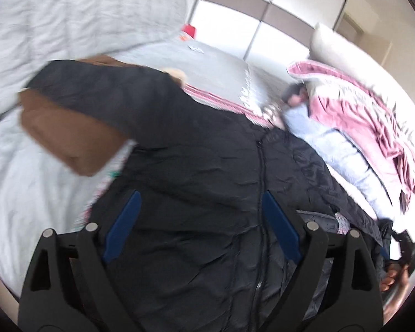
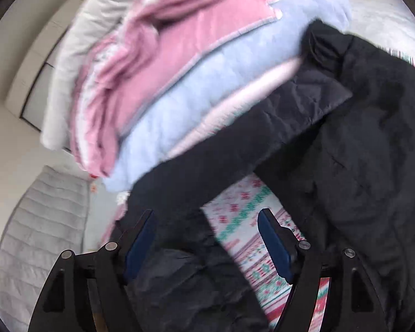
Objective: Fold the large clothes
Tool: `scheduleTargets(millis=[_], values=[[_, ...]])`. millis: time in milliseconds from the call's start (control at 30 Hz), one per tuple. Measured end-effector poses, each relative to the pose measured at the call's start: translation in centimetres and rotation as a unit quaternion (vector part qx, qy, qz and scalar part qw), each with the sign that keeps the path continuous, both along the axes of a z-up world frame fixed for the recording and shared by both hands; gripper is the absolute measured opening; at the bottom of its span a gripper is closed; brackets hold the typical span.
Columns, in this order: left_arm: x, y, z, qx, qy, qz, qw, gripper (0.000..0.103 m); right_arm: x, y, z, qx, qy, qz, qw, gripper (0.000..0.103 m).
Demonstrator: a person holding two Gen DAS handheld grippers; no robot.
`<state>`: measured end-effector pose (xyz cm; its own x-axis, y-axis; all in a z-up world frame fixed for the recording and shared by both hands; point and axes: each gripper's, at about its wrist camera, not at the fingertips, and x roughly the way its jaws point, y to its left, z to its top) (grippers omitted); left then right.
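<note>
One black coat (image 1: 196, 171) lay spread across the middle of the bed (image 1: 22, 160), on one patterned blanket (image 2: 251, 221). Both claws, left gripper (image 1: 200, 227) and right gripper (image 2: 207, 238), stood wide open above it, gripping nothing. Three folded quilts (image 2: 179, 83) were stacked toward the bed's far edge, a wardrobe (image 1: 235, 16) beyond.

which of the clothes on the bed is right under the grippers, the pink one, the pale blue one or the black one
The black jacket, spread out with its zip running up the middle. It lies below both open sets of jaws, while the pale blue garment and the pink garment are stacked beyond it.
</note>
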<state>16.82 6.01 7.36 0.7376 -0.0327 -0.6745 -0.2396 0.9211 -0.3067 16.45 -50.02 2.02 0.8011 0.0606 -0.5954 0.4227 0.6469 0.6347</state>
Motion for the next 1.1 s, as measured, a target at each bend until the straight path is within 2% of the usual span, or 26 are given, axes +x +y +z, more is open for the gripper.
scheduleTargets(millis=[100, 167, 233, 300, 367, 500, 633, 667, 700, 767, 833, 900, 967, 1033, 1100], values=[[3.0, -1.5, -2.8, 0.028, 0.015, -0.003, 0.9995, 0.090, 1.6, -1.3, -3.2, 0.033, 0.035, -0.015, 0.999, 0.076], [4.5, -2.0, -5.0, 0.037, 0.045, -0.004, 0.9983, 0.090, 2.3, -2.2, -3.0, 0.031, 0.005, -0.021, 0.999, 0.076], [5.8, -1.8, -6.4, 0.010, 0.068, -0.003, 0.9976, 0.090, 3.2, -2.7, -2.2, 0.006, -0.011, -0.030, 0.999, 0.076], [6.4, -1.5, -6.8, -0.013, 0.074, 0.008, 0.9972, 0.090, 4.4, -3.3, -2.6, 0.005, -0.007, -0.041, 0.999, 0.076], [6.8, -1.7, -7.0, -0.016, 0.067, 0.002, 0.9976, 0.090, 5.8, -3.6, -3.9, 0.026, 0.011, -0.046, 0.999, 0.076], [7.0, -1.8, -8.0, 0.046, 0.078, 0.002, 0.9959, 0.090, 7.4, -3.6, -4.9, 0.027, 0.023, -0.064, 0.997, 0.076], [6.7, -0.6, -7.9, 0.049, 0.077, 0.017, 0.9957, 0.090, 9.7, -3.6, -4.9, 0.032, -0.004, -0.068, 0.997, 0.073], [6.7, -0.4, -7.8, 0.044, 0.074, 0.017, 0.9961, 0.090, 10.0, -3.7, -5.1, 0.040, -0.011, -0.067, 0.997, 0.064], [6.7, -0.4, -7.7, 0.042, 0.072, 0.015, 0.9964, 0.090, 10.1, -3.8, -5.0, 0.046, -0.017, -0.068, 0.997, 0.043], [6.5, -0.4, -7.3, 0.039, 0.068, 0.010, 0.9969, 0.090, 9.9, -4.1, -4.4, 0.052, -0.032, -0.074, 0.995, 0.017], [6.6, -0.6, -7.1, 0.038, 0.066, 0.004, 0.9971, 0.090, 8.7, -4.3, -2.4, 0.022, -0.059, -0.089, 0.994, 0.013], [6.6, -0.7, -7.0, 0.037, 0.065, -0.005, 0.9972, 0.090, 7.9, -3.7, 0.1, -0.032, -0.086, -0.095, 0.991, 0.012], [6.6, -0.8, -7.1, 0.038, 0.065, -0.010, 0.9971, 0.090, 7.9, -3.2, 1.0, -0.062, -0.083, -0.089, 0.991, 0.008], [6.7, -0.7, -7.1, 0.037, 0.068, -0.014, 0.9969, 0.090, 8.1, -3.2, 0.5, -0.068, -0.067, -0.092, 0.991, 0.006], [6.5, -0.3, -7.1, 0.032, 0.068, -0.011, 0.9971, 0.090, 7.8, -4.0, -0.8, -0.044, -0.051, -0.110, 0.992, 0.006]])
